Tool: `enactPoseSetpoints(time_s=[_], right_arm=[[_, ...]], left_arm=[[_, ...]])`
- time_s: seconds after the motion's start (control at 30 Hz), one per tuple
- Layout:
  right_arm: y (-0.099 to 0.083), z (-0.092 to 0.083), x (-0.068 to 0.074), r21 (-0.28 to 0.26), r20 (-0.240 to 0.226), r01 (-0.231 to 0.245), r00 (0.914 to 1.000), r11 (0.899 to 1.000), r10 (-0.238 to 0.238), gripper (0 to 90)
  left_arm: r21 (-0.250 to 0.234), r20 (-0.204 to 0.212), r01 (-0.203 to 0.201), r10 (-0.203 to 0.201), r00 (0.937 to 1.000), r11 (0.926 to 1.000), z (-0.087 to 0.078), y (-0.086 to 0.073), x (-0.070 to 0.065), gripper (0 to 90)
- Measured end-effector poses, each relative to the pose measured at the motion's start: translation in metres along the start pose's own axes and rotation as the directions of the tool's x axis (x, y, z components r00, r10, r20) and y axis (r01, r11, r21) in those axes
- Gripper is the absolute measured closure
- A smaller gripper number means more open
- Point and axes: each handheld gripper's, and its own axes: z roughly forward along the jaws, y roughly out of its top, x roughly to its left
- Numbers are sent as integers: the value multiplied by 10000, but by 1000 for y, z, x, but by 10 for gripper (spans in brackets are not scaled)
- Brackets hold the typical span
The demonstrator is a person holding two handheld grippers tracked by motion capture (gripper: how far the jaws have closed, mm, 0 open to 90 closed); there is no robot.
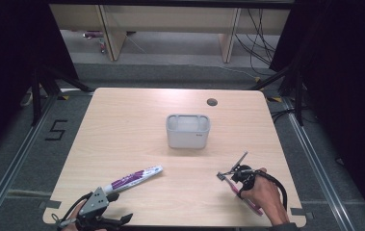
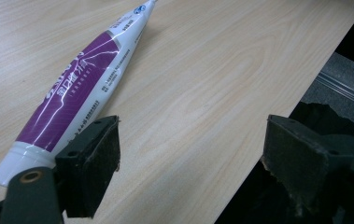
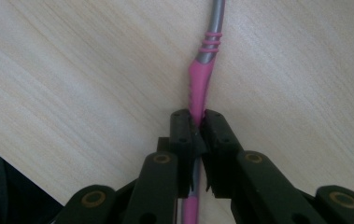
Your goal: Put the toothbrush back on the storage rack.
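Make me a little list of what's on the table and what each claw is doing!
table: light wood
box: grey, open on top, near the middle of the table
toothpaste: purple and white tube lying flat, beside the left claw
toothbrush: pink and grey handle, lying on the table
left claw: open, nothing between its pads
right claw: shut on the toothbrush's pink handle
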Motion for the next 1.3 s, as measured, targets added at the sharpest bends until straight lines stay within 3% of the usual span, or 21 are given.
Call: enactPoseSetpoints(time_s=[0.03, 0.07, 0.13, 0.17, 0.27, 0.37, 0.4, 0.47, 0.57, 0.63, 0.8, 0.9, 0.93, 0.97, 1.0, 1.03, 1.13, 1.17, 1.2, 1.23, 1.3], right_arm=[[1, -2, 3, 243, -13, -479, 9989, 9986, 479, 828], [1, -2, 2, 137, -50, -333, 9994, 9994, 333, 828], [1, -2, 3, 254, 13, -471, 9989, 9986, 471, 831], [1, -2, 3, 177, 7, -365, 9993, 9992, 364, 831], [2, -1, 0, 165, -60, -63, 10000, 9998, 64, 833], [2, -3, 2, 236, -177, -467, 9987, 9986, 471, 834], [0, -2, -3, 137, -247, -50, 9997, 9999, 53, 834], [-1, -5, -3, 18, -283, -163, 9995, 9999, 164, 834], [-3, -14, -6, -559, -318, 149, 9994, 9983, -167, 834], [-3, -20, -6, -910, -262, 324, 9990, 9953, -350, 835], [-5, -36, -8, -1755, -341, 72, 9993, 9845, -134, 835], [-6, -44, -12, -2585, -210, 45, 9997, 9660, -103, 835], [-6, -44, -12, -2585, -210, 45, 9997, 9660, -103, 835], [-8, -50, -12, -2976, -271, -367, 9992, 9540, 300, 835], [-8, -51, -12, -3132, -316, -504, 9986, 9483, 426, 835], [-8, -52, -12, -3379, -539, -606, 9975, 9392, 449, 834], [-9, -56, -17, -3944, -388, -575, 9982, 9171, 459, 835], [-9, -56, -17, -3944, -388, -575, 9982, 9171, 459, 835], [-9, -54, -18, -4540, -109, -321, 9995, 8904, 305, 835], [-8, -58, -18, -4470, -375, -579, 9982, 8926, 459, 835], [-7, -60, -19, -4698, -378, -682, 9976, 8802, 572, 835]], left_arm=[[-31, 9, 23, -23, 10000, 10000, 0, 0, 0, 184], [-262, 109, 240, -237, 9997, 9994, 1, 0, -2, 184], [-4, -1, -3, 3, 10000, 10000, 0, 0, 0, 184], [-228, 98, 238, -236, 9997, 9995, 1, 0, -2, 184], [-235, 128, 244, -241, 9996, 9994, 2, 0, -2, 184], [-63, 66, 35, -35, 10000, 10000, 1, 0, 0, 184], [-259, 163, 247, -243, 9996, 9994, 2, 0, -2, 184], [-215, 99, 255, -252, 9996, 9994, 1, 0, -2, 184], [-142, -105, 26, -27, 9999, 9999, 1, 0, 0, 184], [-301, 27, 283, -283, 9996, 9991, 1, 0, -2, 184], [-254, 20, 226, -226, 9997, 9994, 1, 0, -2, 184], [-333, 25, 250, -249, 9997, 9991, 1, 0, -1, 184], [-333, 25, 250, -249, 9997, 9991, 1, 0, -1, 184], [-356, 30, 274, -273, 9996, 9990, 1, 0, -2, 184], [-173, 67, 173, -172, 9998, 9997, 1, 0, -1, 184], [-249, 67, 239, -238, 9997, 9994, 1, 0, -1, 184], [-206, 70, 244, -243, 9997, 9995, 1, 0, -2, 184], [-204, 65, 235, -234, 9997, 9995, 1, 0, -2, 184], [-181, -119, 84, -86, 9999, 9998, 1, 0, 0, 184], [-358, 18, 289, -289, 9996, 9989, 1, 0, -2, 184], [-72, -2, 84, -84, 10000, 9999, 0, 0, 0, 184]])
